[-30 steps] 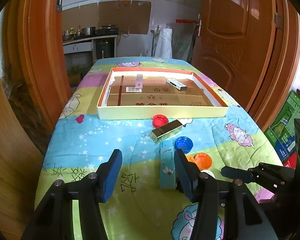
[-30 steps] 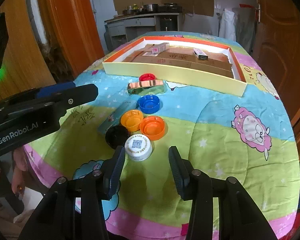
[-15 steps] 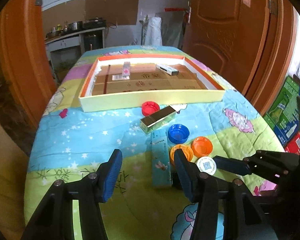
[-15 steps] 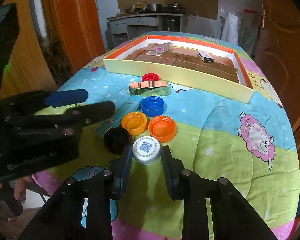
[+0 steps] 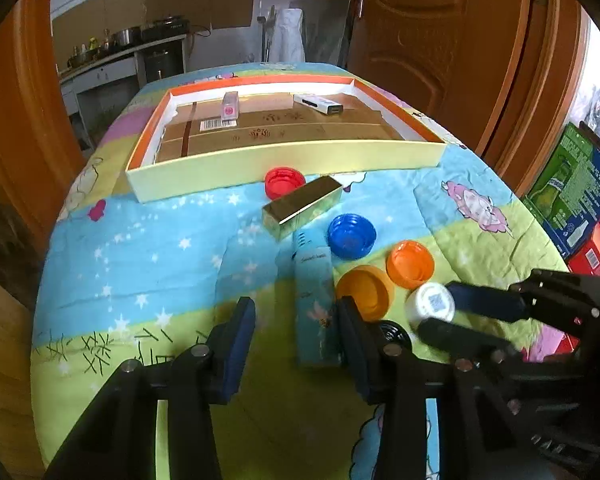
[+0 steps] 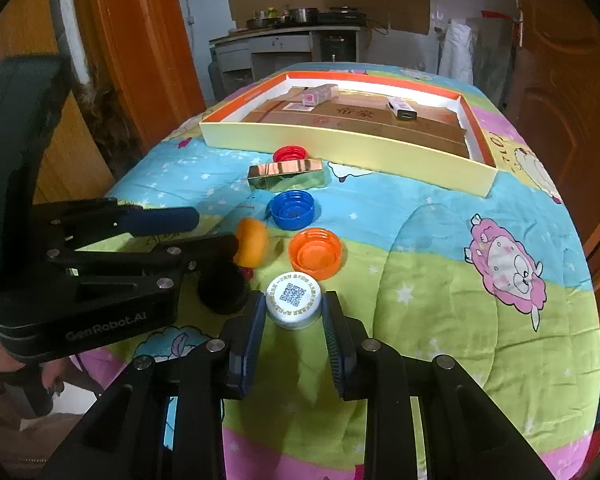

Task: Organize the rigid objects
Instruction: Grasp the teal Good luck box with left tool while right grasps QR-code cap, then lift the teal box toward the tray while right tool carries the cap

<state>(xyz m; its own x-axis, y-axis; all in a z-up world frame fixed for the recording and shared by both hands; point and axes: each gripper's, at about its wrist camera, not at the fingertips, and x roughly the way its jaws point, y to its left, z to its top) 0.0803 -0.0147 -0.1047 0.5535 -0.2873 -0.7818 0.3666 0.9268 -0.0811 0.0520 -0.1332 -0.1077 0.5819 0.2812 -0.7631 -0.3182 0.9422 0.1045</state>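
A cartoon-print cloth [image 5: 148, 248] is covering the bench, and a shallow tray [image 5: 284, 160] with orange rims is lying at its far end. Inside the tray, flattened cardboard with printed characters and a barcode sticker is lining the bottom, with a small clear box [image 5: 230, 106] bearing a pink label and a white box [image 5: 318, 104] lying on it.

Just in front of the tray a red cap [image 5: 284, 180] is sitting beside a gold box [image 5: 302, 206]. Nearer than the tray, a teal box [image 5: 315, 300] with small, unreadable lettering is lying lengthwise, with a blue cap [image 5: 351, 236], two orange caps [image 5: 410, 262] and a black cap [image 5: 392, 332] to its right.

The left gripper [image 5: 296, 332] is closing around the teal box, its pads not yet pressing on both sides; its body is showing "GenRobot.AI" in the right wrist view. A hand [image 6: 4, 364] is holding it at that view's lower left edge.

The right gripper [image 6: 294, 316] is standing narrow, clamping a white cap [image 6: 294, 300] whose top is carrying a blue QR code ringed by tiny print, well in front of the tray, just beside the black cap.
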